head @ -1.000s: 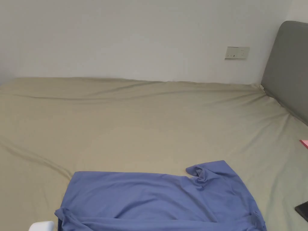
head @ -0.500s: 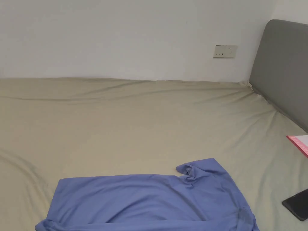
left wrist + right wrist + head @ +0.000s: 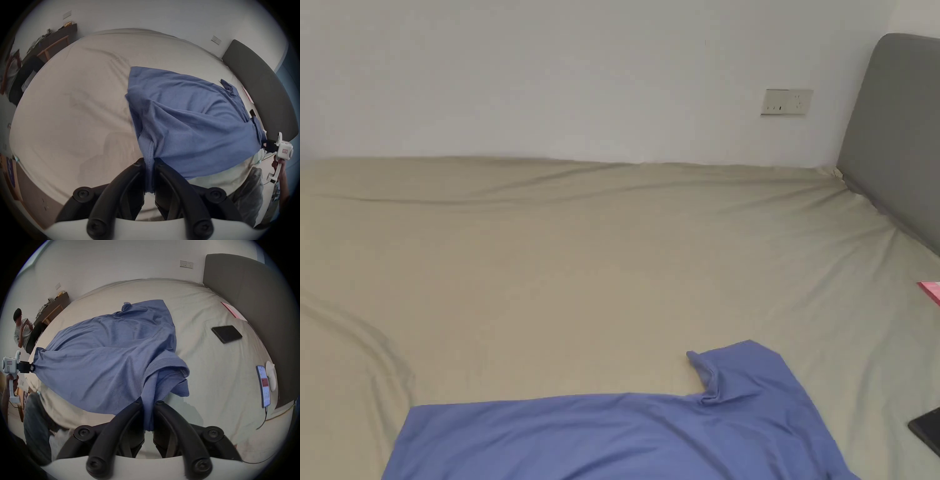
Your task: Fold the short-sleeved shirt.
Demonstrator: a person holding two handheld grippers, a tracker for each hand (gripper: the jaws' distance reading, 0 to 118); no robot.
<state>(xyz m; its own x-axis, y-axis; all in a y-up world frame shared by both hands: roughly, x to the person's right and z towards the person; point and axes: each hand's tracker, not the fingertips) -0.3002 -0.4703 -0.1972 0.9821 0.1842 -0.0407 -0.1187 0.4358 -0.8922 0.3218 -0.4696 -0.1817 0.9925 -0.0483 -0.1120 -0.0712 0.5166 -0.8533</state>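
A blue short-sleeved shirt (image 3: 625,431) lies spread across the near part of the beige bed (image 3: 581,262), one sleeve (image 3: 737,372) sticking out at its far right. My left gripper (image 3: 149,164) is shut on the shirt (image 3: 186,113) at a bunched hem corner. My right gripper (image 3: 149,404) is shut on the shirt (image 3: 105,356) near a sleeve with a stitched hem. The near edge hangs stretched between the two grippers, lifted off the bed. Seen from the left gripper view, the right gripper (image 3: 266,144) pinches the cloth's far corner; in the right gripper view the left gripper (image 3: 30,367) does the same.
A grey headboard (image 3: 894,131) stands at the right. A black phone (image 3: 227,333), a pink-edged booklet (image 3: 232,311) and a lit phone on a cable (image 3: 263,385) lie on the bed's right side. A person (image 3: 22,331) sits beyond the bed's left end, near a wooden desk (image 3: 53,308).
The shirt's far edge now sits lower in the head view, and its far sleeve lies flatter. The picture has also shifted, so the camera moved.
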